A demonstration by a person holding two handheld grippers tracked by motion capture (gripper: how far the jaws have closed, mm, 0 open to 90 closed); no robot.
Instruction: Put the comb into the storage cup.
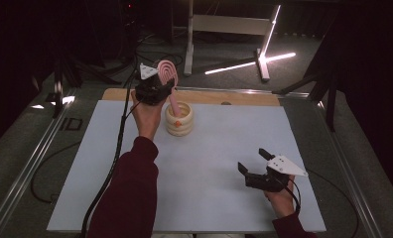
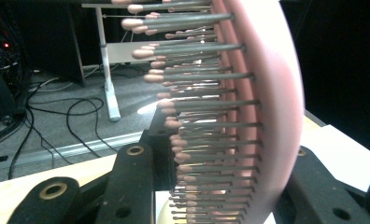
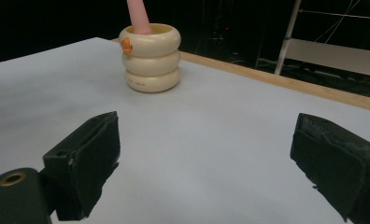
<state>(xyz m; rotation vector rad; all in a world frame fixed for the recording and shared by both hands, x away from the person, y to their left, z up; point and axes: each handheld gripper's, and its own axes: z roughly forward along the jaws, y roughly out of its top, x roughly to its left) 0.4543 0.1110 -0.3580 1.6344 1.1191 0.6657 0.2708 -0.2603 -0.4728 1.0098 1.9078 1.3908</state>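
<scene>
A pink hairbrush (image 1: pixel 167 69) stands tilted, its handle down inside a cream ringed cup (image 1: pixel 179 120) at the table's far middle-left. My left gripper (image 1: pixel 161 84) is shut on the brush head, above and left of the cup. In the left gripper view the bristled head (image 2: pixel 267 116) sits between the black jaws of the left gripper (image 2: pixel 220 161). My right gripper (image 1: pixel 253 160) rests near the front right of the table, open with nothing between its jaws. The right gripper view looks past the right gripper (image 3: pixel 211 158) to the cup (image 3: pixel 150 58) and the pink handle (image 3: pixel 138 16).
A white sheet (image 1: pixel 209 163) covers the table, with a wooden strip (image 1: pixel 234 97) along its far edge. Behind the table stand a metal frame (image 1: pixel 189 39) and bright light bars (image 1: pixel 249 63) on the floor. Cables (image 2: pixel 80 116) lie on the floor at the left.
</scene>
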